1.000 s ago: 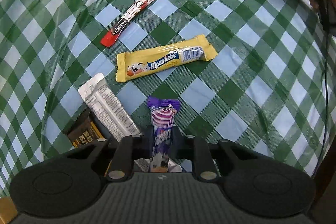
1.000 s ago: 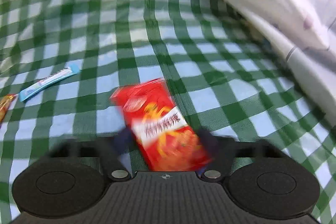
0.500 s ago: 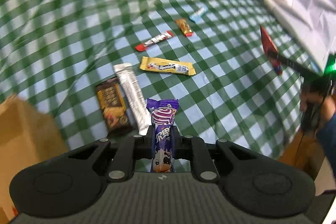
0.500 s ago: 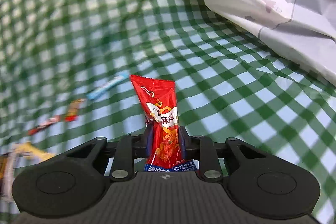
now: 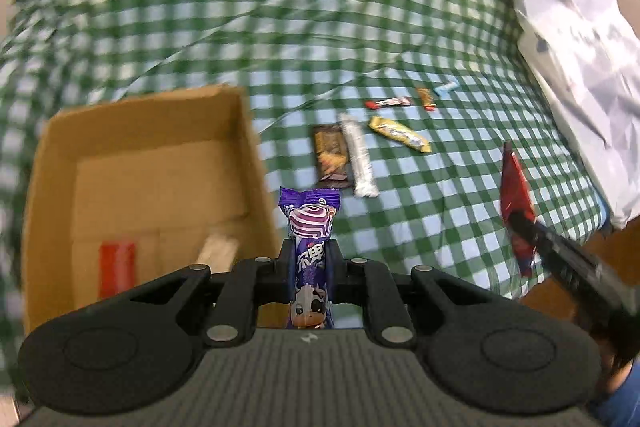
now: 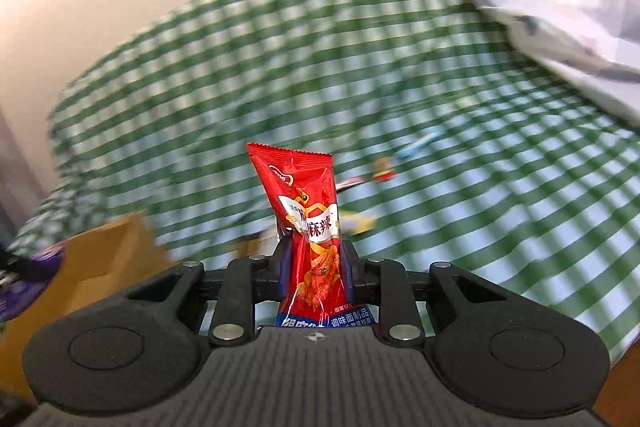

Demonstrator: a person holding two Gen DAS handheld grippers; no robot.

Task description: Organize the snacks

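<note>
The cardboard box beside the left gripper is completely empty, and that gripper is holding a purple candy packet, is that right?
Not quite. The cardboard box is not empty: the left wrist view shows a red packet and a pale item lying on its floor. The rest stands: the left gripper is shut on the purple candy packet, with the box just to its left.

Purple candy packet [image 5: 310, 227]: swirl print, upright, pinched between the left jaws, top end above them.
Red spicy-snack packet [image 6: 310, 223]: upright, clamped between the right jaws, serrated top tilted slightly left.
Cardboard box [image 5: 248, 163]: open, just left of the left jaws; inside lie a red item [image 5: 117, 269] and a beige item [image 5: 218, 251].
Brown bar [image 5: 330, 157], silver packet [image 5: 358, 159], yellow bar [image 5: 400, 135], red-white stick [image 5: 388, 103], orange candy [image 5: 426, 99], blue wrapper [image 5: 445, 89]: flat, ahead and right of the left jaws.
</note>
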